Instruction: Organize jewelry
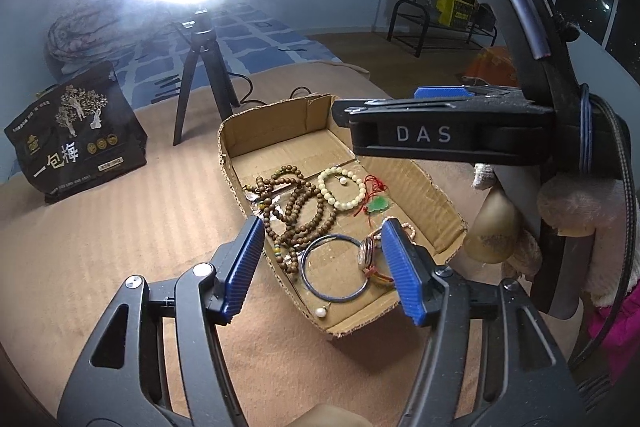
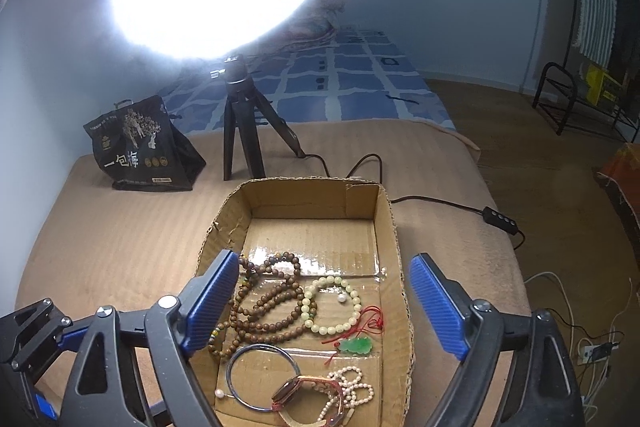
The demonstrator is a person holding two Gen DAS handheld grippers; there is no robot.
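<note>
An open cardboard box (image 1: 436, 195) (image 2: 394, 223) sits on a tan blanket and holds jewelry. Inside lie brown wooden beads (image 1: 298, 205) (image 2: 264, 307), a pale bead bracelet (image 1: 340, 187) (image 2: 330, 303), a green pendant on red cord (image 1: 378, 205) (image 2: 356, 346), a blue bangle (image 1: 334, 269) (image 2: 262, 377), a watch (image 1: 366, 251) (image 2: 304, 393) and small pearl strands (image 2: 354, 385). My left gripper (image 1: 324, 271) is open and empty, low over the box's near end. My right gripper (image 2: 324, 305) is open and empty above the box; it also shows in the left wrist view (image 1: 400, 115), over the box's far right side.
A ring light on a black tripod (image 1: 200, 79) (image 2: 244, 131) stands behind the box, its cable and switch (image 2: 498, 217) trailing right. A black snack bag (image 1: 76, 135) (image 2: 140, 151) sits at the back left. The blanket's edge drops to a wooden floor on the right.
</note>
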